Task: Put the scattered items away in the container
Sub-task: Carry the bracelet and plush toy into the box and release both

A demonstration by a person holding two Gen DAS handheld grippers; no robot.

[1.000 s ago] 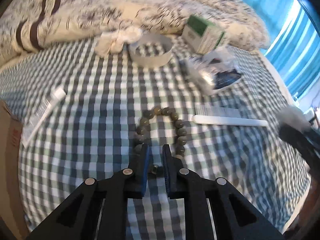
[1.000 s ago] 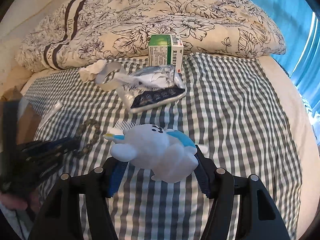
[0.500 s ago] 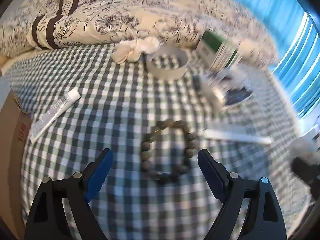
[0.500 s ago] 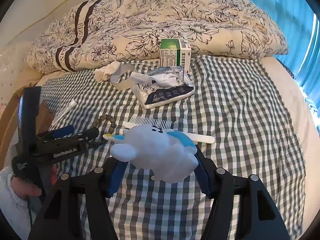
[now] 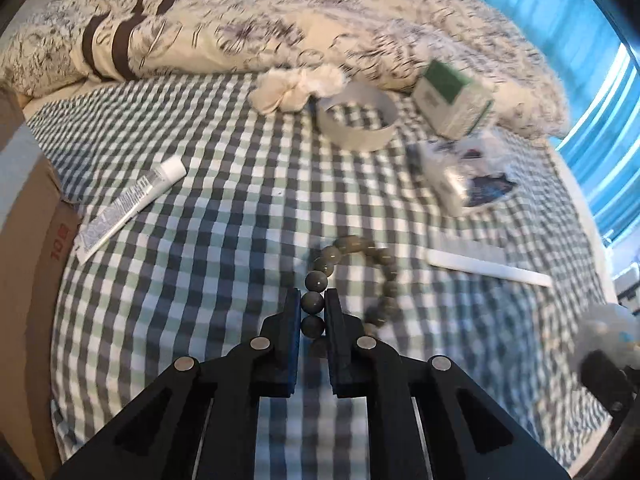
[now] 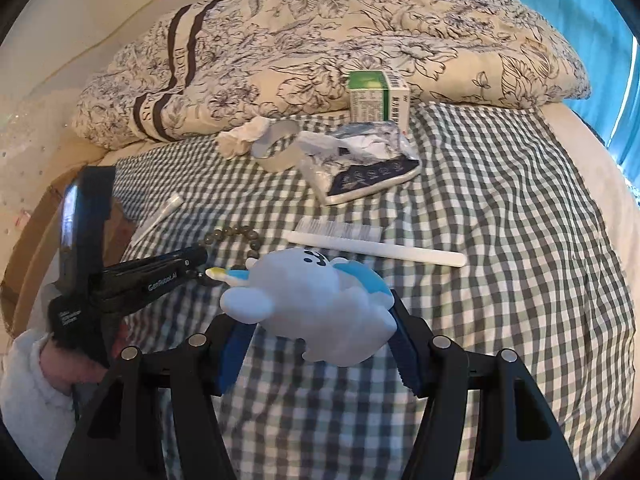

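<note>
Left gripper (image 5: 313, 304) pinches the bead bracelet (image 5: 352, 276) at its 7 o'clock side: hard, slippery beads, limp loop. Right gripper (image 6: 316, 340) clamps the soft, light plush toy (image 6: 316, 308).

Left gripper (image 5: 312, 308) sat at lower centre of its own wrist view, jaws nearly closed, pinching one side of a bead bracelet (image 5: 320, 280). In the right wrist view it entered from the left edge, gripped by a hand (image 6: 80, 364) in a white sleeve (image 6: 28, 396) at lower left. Right gripper (image 6: 320, 340) occupied lower centre of its view, jaws spread wide, clamped on a plush toy (image 6: 316, 312).
</note>
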